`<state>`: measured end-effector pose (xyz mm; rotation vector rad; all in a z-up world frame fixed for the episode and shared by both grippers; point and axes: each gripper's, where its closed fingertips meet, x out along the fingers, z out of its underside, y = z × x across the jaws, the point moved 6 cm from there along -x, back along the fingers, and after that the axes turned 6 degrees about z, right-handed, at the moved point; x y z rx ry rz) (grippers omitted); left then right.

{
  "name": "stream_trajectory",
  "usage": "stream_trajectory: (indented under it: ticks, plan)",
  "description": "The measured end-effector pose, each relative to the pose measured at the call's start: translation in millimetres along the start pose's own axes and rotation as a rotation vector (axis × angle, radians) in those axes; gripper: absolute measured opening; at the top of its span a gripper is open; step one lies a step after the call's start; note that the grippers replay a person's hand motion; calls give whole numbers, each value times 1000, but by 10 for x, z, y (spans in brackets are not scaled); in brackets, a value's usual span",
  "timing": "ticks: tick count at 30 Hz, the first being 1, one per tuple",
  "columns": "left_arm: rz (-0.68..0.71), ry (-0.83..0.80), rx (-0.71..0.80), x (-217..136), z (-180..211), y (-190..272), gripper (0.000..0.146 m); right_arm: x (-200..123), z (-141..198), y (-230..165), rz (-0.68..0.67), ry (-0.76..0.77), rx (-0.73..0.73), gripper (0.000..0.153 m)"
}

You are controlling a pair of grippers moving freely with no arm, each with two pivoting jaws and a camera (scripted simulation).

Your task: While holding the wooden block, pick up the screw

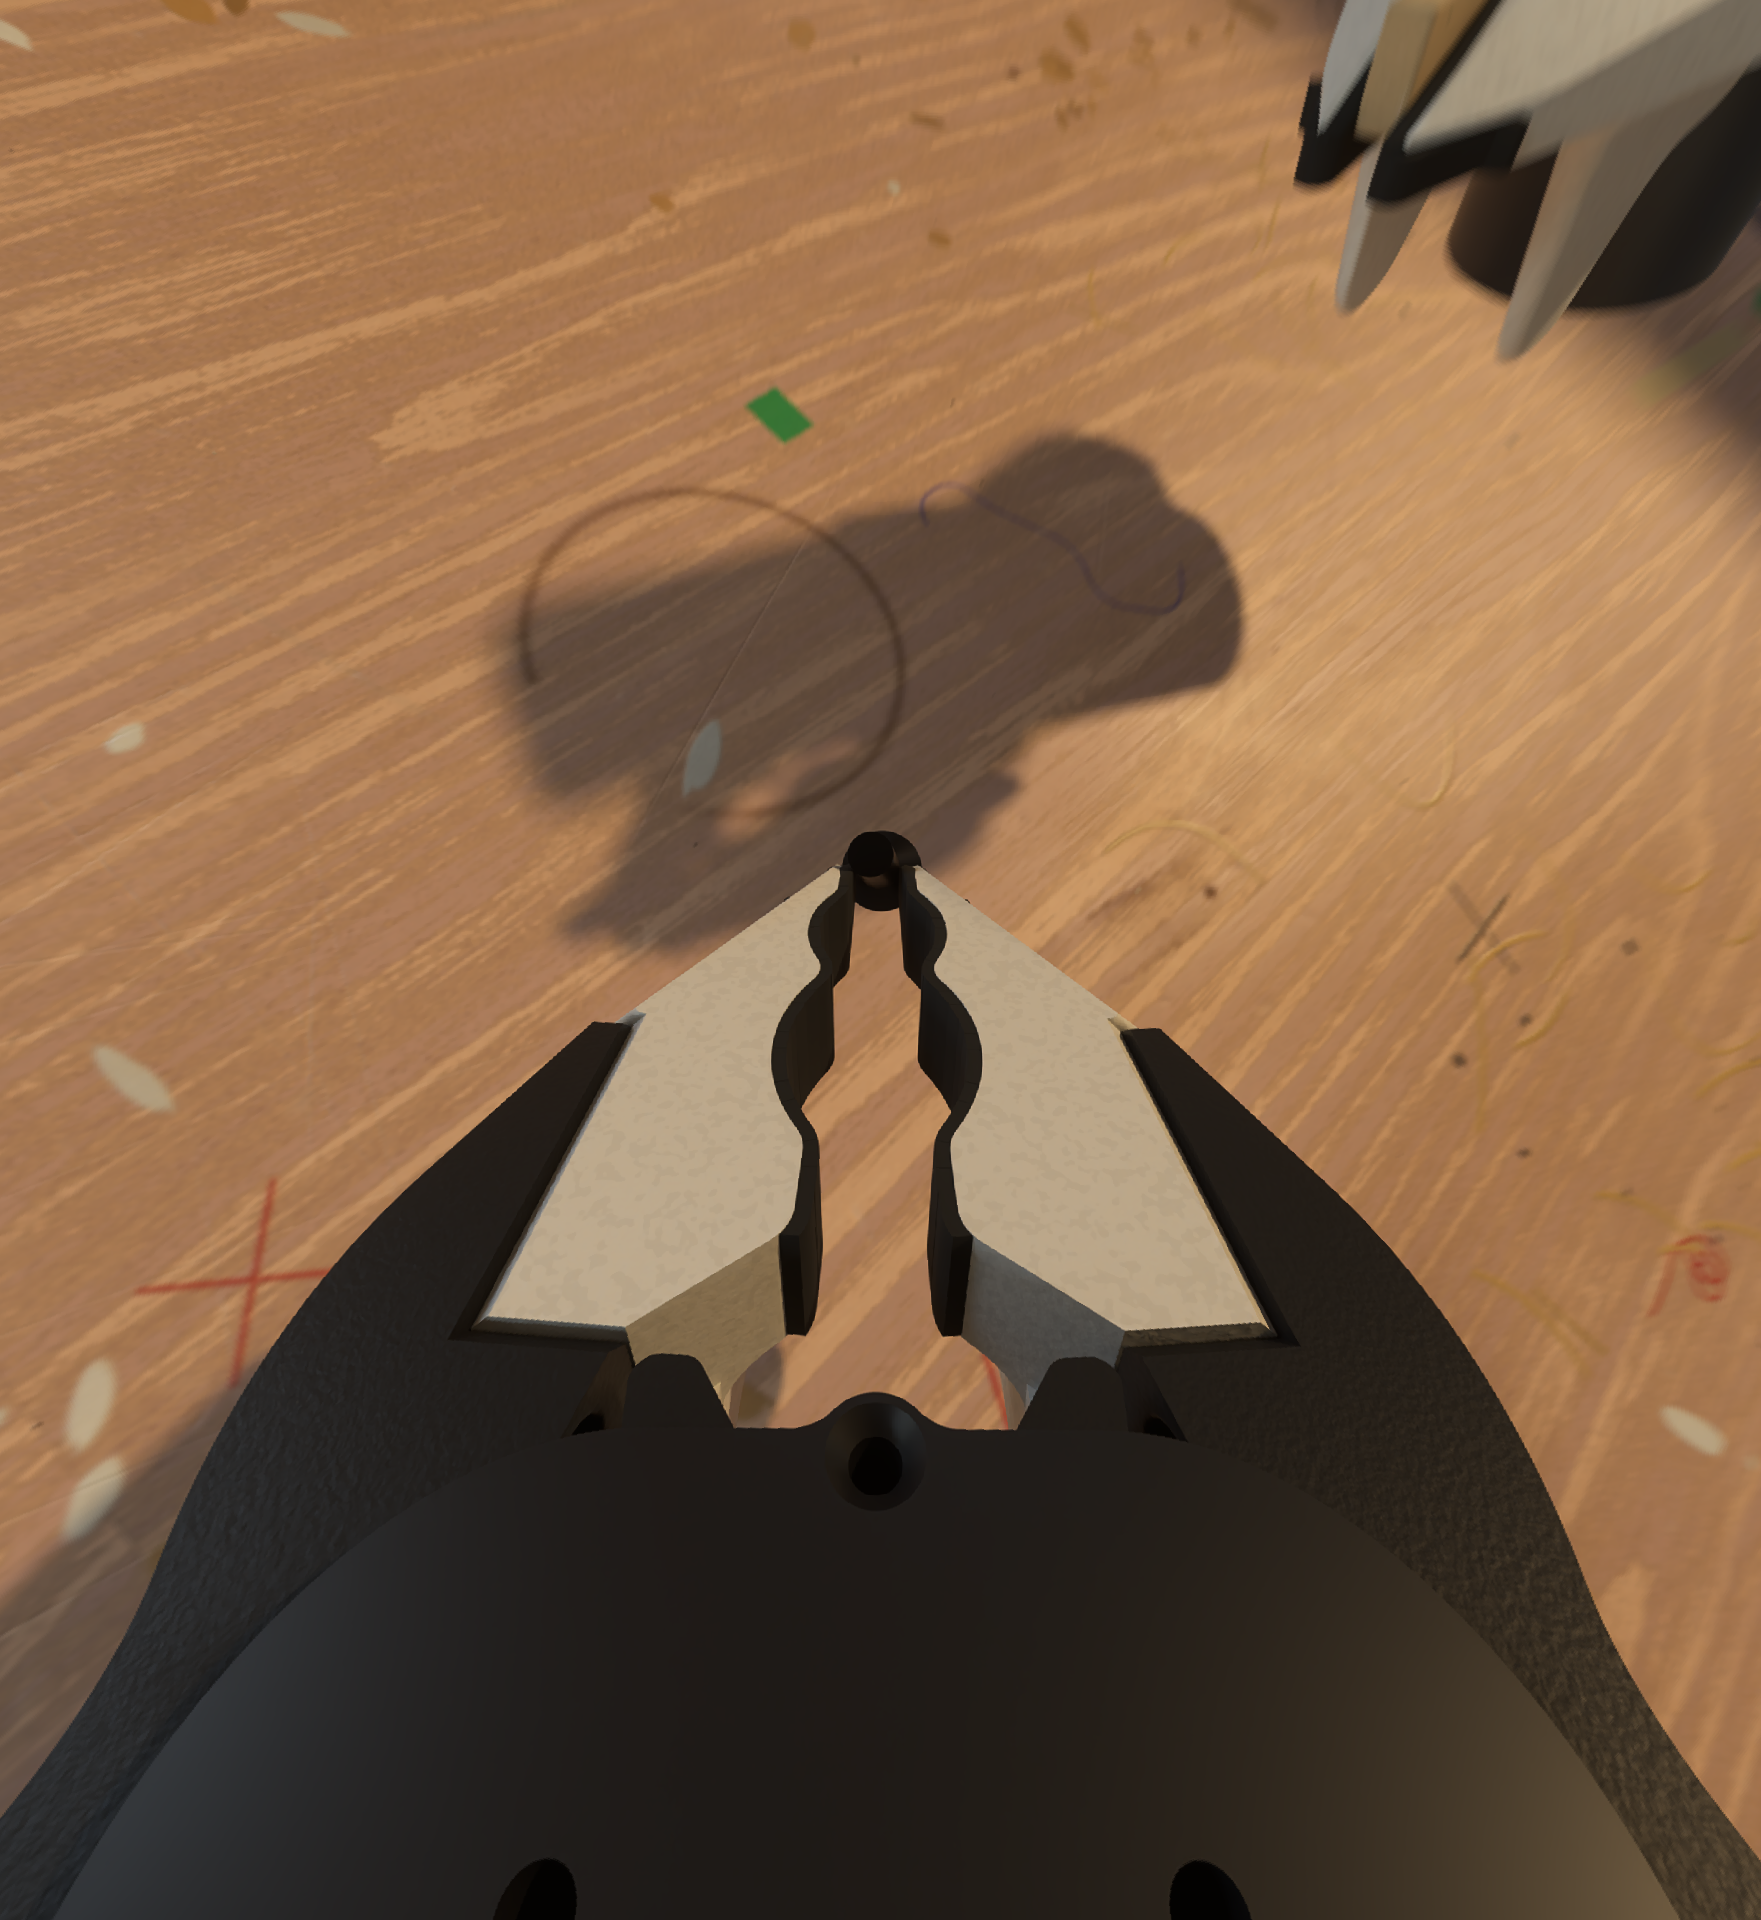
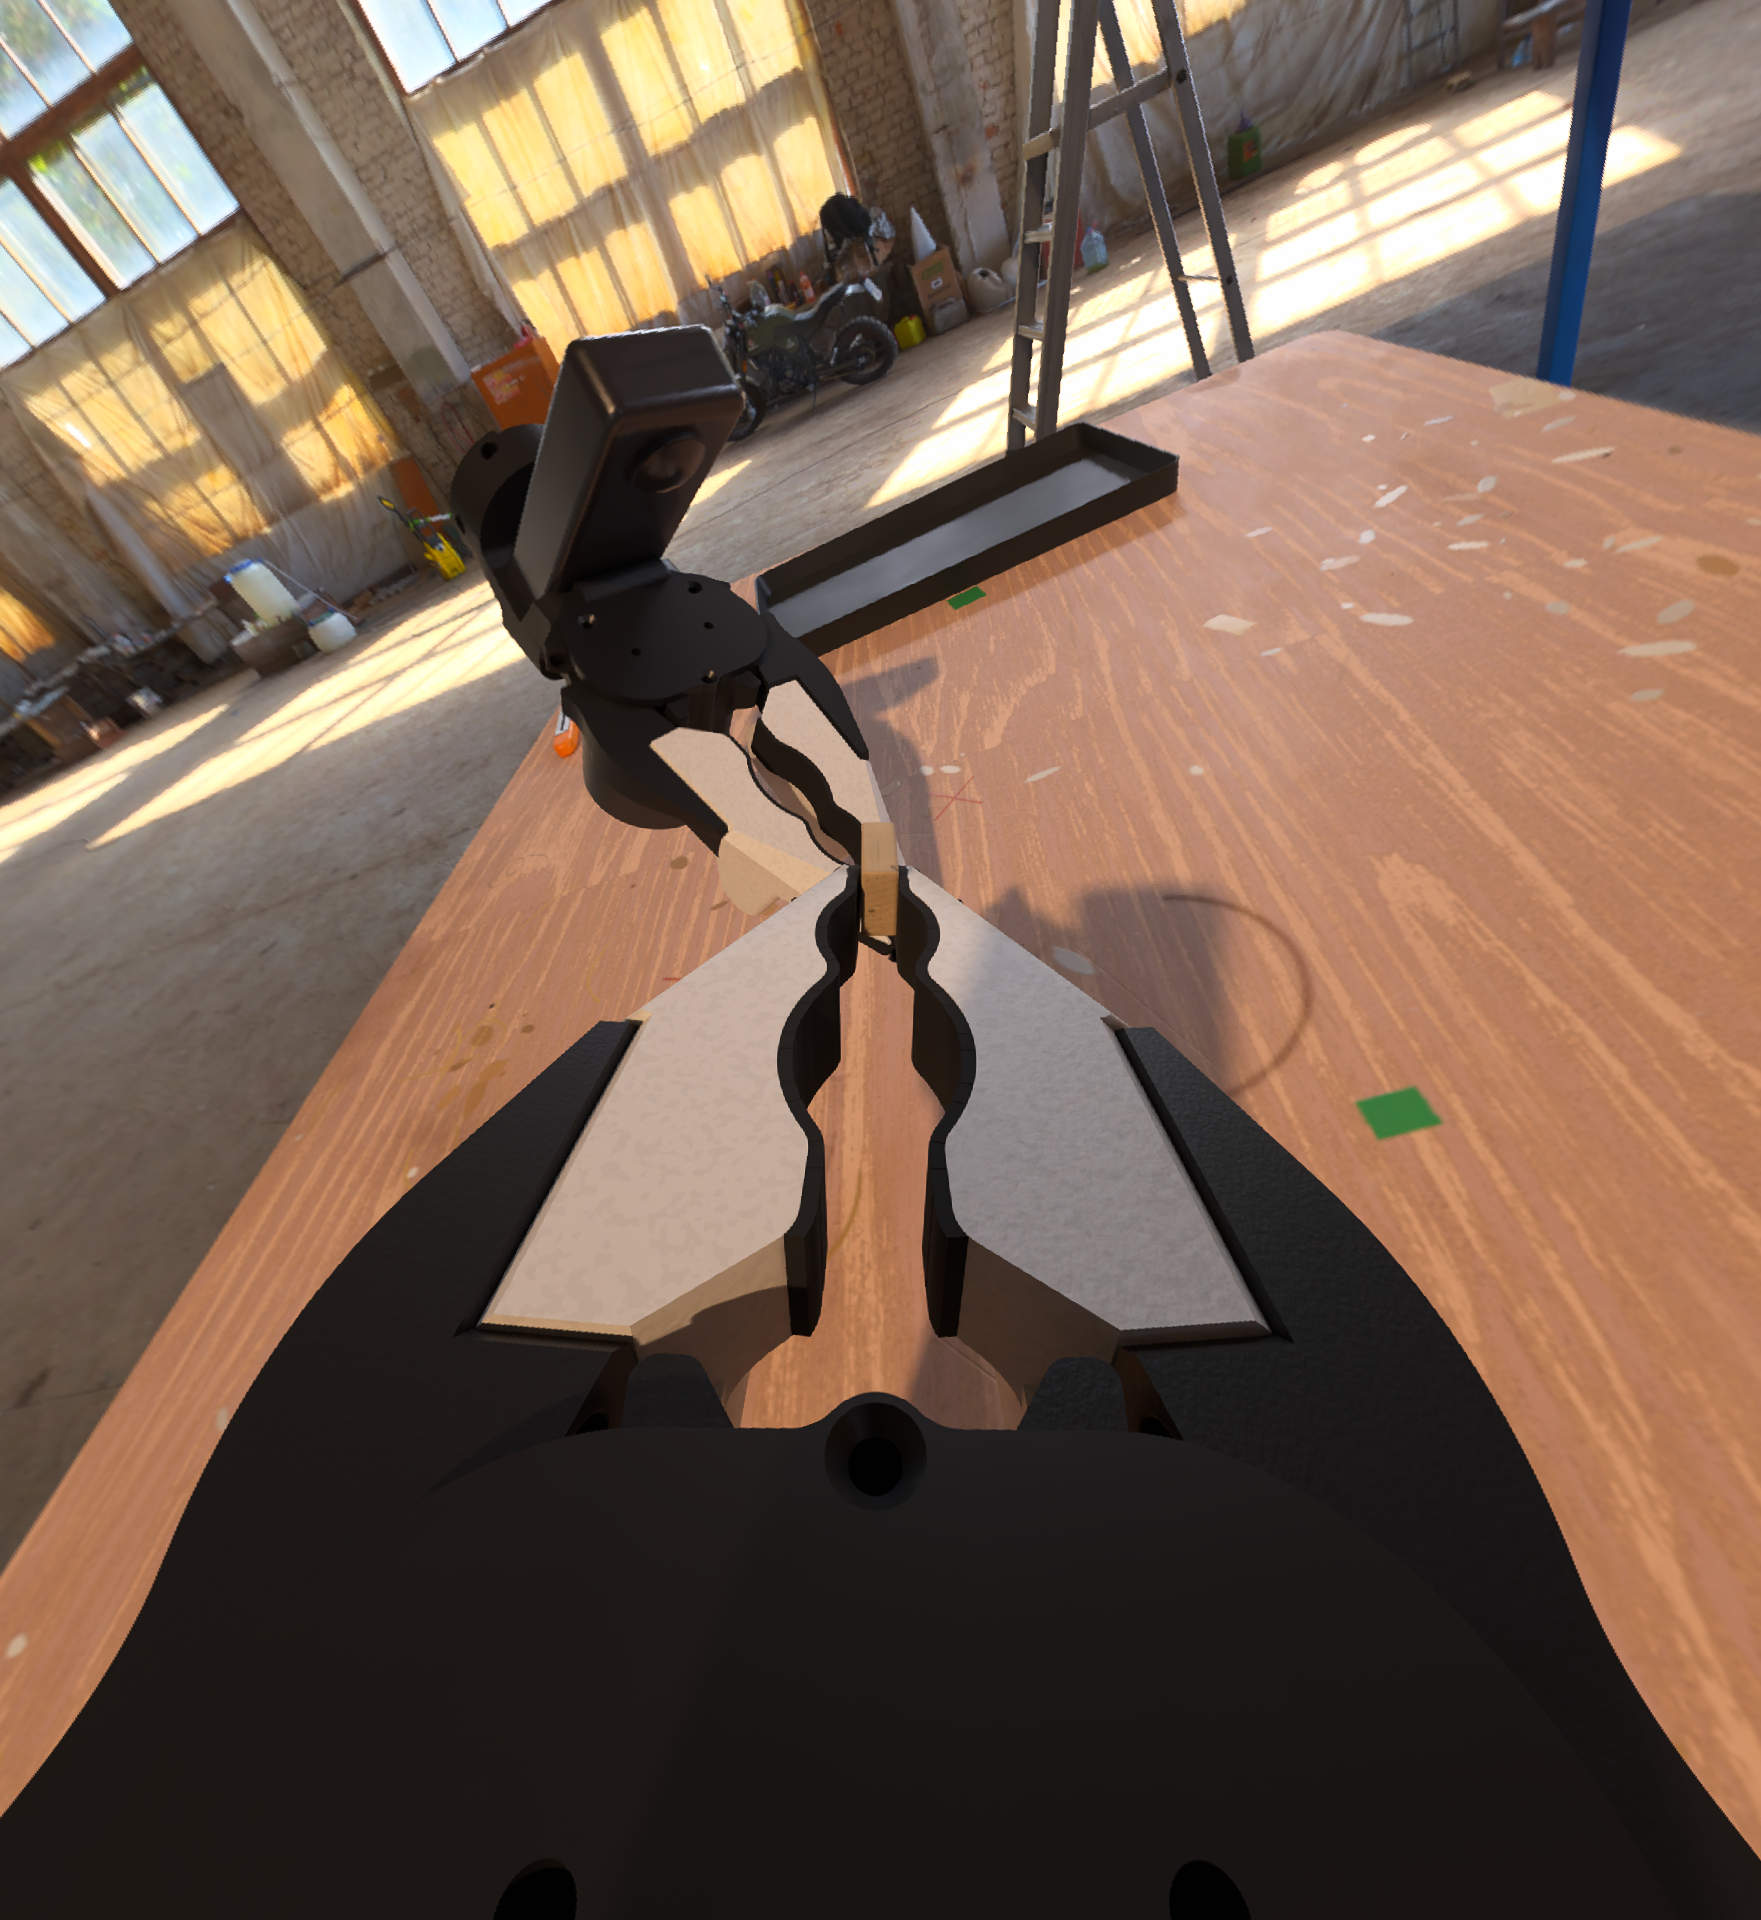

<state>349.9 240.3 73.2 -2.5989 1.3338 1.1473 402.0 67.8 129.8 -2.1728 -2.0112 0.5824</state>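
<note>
The left gripper (image 1: 877,878) has its fingertips pinched on a small black screw (image 1: 877,858), which is held clear above the wooden table (image 1: 336,520); its shadow falls across a thin dark ring mark (image 1: 715,649) near a green square (image 1: 779,414). The right gripper (image 2: 877,914) has its tips closed on a pale wooden block (image 2: 878,878), standing upright between them above the tabletop. In the right wrist view the left gripper hangs just beyond the block, and a black tray (image 2: 969,520) lies at the table's far edge.
</note>
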Motion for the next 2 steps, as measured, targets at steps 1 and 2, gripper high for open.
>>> stream_trajectory:
  ticks: [1,2]
  plan:
    - [23,22,-26,-2,-25,4,8,-7,-8,-9,5,1,-18,5]
    - [40,42,-49,-2,-43,7,8,-8,-11,-17,13,-3,-38,5]
